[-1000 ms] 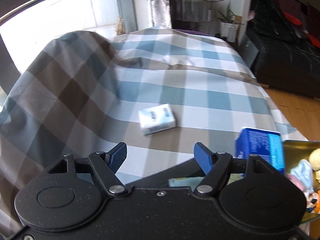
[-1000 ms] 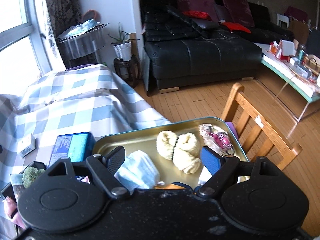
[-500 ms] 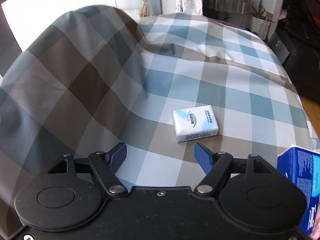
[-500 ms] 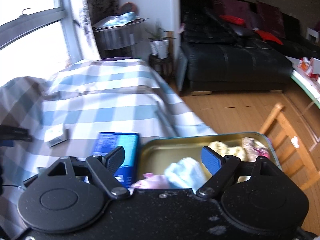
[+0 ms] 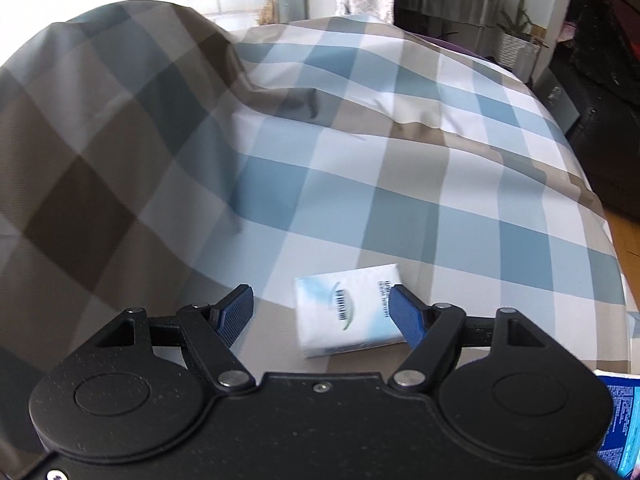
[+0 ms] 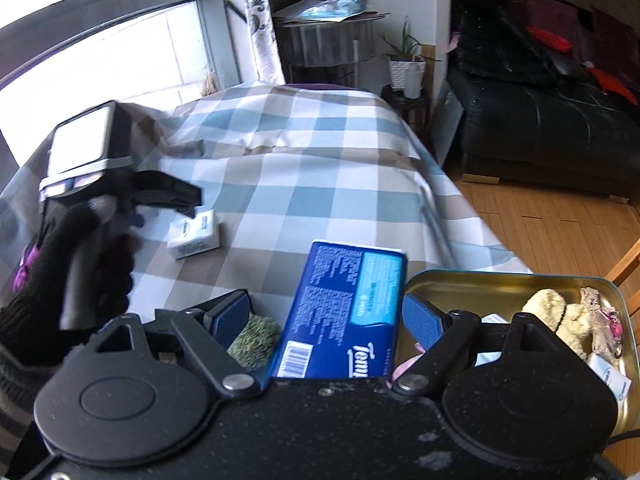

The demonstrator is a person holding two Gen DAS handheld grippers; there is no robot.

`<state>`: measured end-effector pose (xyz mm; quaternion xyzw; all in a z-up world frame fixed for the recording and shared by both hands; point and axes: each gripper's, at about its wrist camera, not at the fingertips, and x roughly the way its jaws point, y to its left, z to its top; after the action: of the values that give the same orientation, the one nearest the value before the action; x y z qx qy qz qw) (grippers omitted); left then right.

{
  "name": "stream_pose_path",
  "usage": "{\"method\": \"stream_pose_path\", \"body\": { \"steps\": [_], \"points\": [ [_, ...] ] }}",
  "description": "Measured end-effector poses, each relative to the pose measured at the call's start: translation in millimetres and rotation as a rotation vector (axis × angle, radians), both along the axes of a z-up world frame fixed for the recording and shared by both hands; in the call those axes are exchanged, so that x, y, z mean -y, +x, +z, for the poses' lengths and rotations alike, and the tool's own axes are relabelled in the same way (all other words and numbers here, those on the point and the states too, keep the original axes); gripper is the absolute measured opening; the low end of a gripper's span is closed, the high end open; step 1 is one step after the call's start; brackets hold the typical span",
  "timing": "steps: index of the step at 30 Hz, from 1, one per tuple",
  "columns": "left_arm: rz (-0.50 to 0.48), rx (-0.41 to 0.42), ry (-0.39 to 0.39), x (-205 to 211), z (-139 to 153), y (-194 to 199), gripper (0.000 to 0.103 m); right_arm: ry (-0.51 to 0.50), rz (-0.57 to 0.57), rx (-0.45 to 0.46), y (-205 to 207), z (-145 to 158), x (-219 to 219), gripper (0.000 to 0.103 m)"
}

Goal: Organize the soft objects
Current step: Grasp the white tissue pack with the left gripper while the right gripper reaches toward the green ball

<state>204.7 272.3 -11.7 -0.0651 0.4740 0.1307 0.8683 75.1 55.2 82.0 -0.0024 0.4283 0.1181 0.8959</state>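
While the left gripper (image 5: 320, 312) hangs over a bed with a checked bedspread (image 5: 400, 184), its blue pads stand apart with a small white tissue pack (image 5: 349, 316) lying between them. The pack sits flat on the cloth, closer to the pad at 3 o'clock, which overlaps its right edge in the left wrist view; whether that pad touches it cannot be told. A clear gap separates the pack from the pad at 9 o'clock. At 5 o'clock in this view, only the corner of a blue tissue box (image 5: 624, 424) shows.

The right wrist view takes in far more. The right gripper (image 6: 324, 320) also has its pads apart, and the blue tissue box (image 6: 344, 312) lies lengthwise between them, with space on both sides, so nothing is clamped. A green fuzzy ball (image 6: 254, 340) rests just beside the pad at 9 o'clock. At 3 o'clock a gold metal tray (image 6: 480, 284) holds a cream plush toy (image 6: 560, 316) and a pinkish cloth item (image 6: 604, 324).

Toward 10 o'clock in this view, a black-gloved hand (image 6: 80, 264) grips the left gripper (image 6: 176, 196), poised just above the white tissue pack (image 6: 195, 234). A black sofa (image 6: 540, 120) stands at 2 o'clock on a wooden floor (image 6: 552, 232).
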Motion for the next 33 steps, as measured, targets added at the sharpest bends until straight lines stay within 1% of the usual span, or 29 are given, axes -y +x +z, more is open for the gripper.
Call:
{"method": "stream_pose_path", "body": {
  "steps": [4,6,8,11,17,20,22,24,28,31,33],
  "points": [
    [-0.030,0.004,-0.049,3.3,-13.8,1.1,0.075,-0.067,0.071,0.004,-8.3,-8.1,-17.5,0.084],
    [-0.043,0.003,-0.069,5.5,-17.0,2.6,0.075,-0.077,0.093,0.000,-8.4,-10.2,-22.0,0.084],
    [-0.063,0.012,-0.060,8.9,-17.1,4.1,0.079,-0.071,0.098,-0.009,-7.0,-11.5,-23.5,0.084],
    [-0.066,0.027,-0.019,10.9,-16.5,6.2,0.084,-0.074,0.091,-0.020,-5.1,-12.9,-24.6,0.084],
    [-0.057,-0.011,-0.032,4.3,-25.4,14.1,0.084,-0.090,0.107,-0.025,-3.5,-13.0,-32.4,0.084],
    [-0.047,-0.030,-0.029,0.4,-29.6,17.6,0.084,-0.095,0.129,-0.028,-2.8,-14.0,-39.5,0.084],
    [-0.042,-0.043,-0.045,-3.4,-33.5,19.7,0.084,-0.101,0.154,-0.036,-4.0,-15.7,-46.0,0.084],
    [-0.037,-0.064,-0.066,-6.4,-38.4,22.2,0.084,-0.113,0.185,-0.042,-4.8,-18.5,-53.2,0.084],
    [-0.028,-0.095,-0.056,-8.5,-48.2,26.9,0.084,-0.148,0.243,-0.054,-4.5,-26.8,-67.4,0.084],
    [-0.017,-0.114,-0.075,-12.6,-52.5,29.2,0.086,-0.174,0.263,-0.065,-2.1,-34.2,-75.4,0.084],
    [-0.017,-0.119,-0.084,-14.4,-51.6,30.1,0.085,-0.195,0.267,-0.072,0.6,-39.6,-79.1,0.084]
  ]
}}
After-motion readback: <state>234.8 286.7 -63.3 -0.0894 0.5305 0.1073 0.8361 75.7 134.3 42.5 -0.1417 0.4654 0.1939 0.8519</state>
